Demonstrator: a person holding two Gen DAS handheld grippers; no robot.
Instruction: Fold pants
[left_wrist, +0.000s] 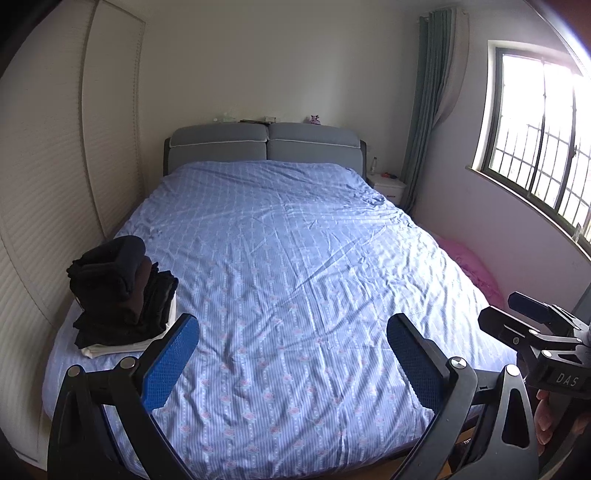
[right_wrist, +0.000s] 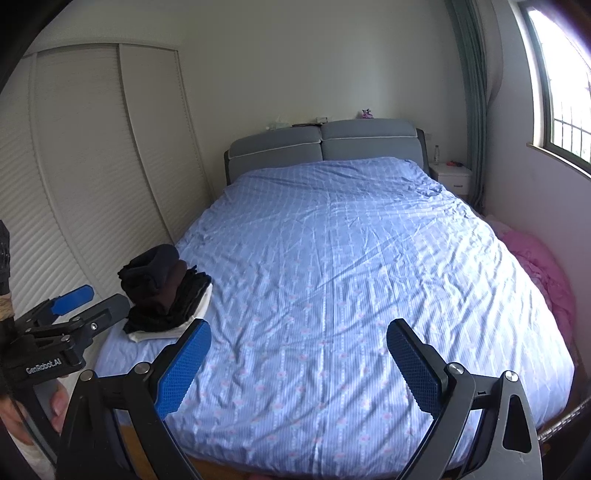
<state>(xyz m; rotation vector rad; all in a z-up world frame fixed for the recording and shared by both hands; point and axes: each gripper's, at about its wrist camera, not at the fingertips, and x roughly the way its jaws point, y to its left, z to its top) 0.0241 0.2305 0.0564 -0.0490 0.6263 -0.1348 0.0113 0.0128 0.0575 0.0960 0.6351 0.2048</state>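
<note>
Left gripper (left_wrist: 291, 358) and right gripper (right_wrist: 299, 360) — both spread wide (empty).

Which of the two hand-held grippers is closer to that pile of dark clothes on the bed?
The left. The left hand-held gripper is open right beside the clothes pile, which sits just off its left finger. The right hand-held gripper, also open, is farther over, with the left one between it and the pile.

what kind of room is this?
Most likely a home bedroom: a double bed with a padded headboard, a white nightstand beside it, and louvered wardrobe doors along the wall.
</note>
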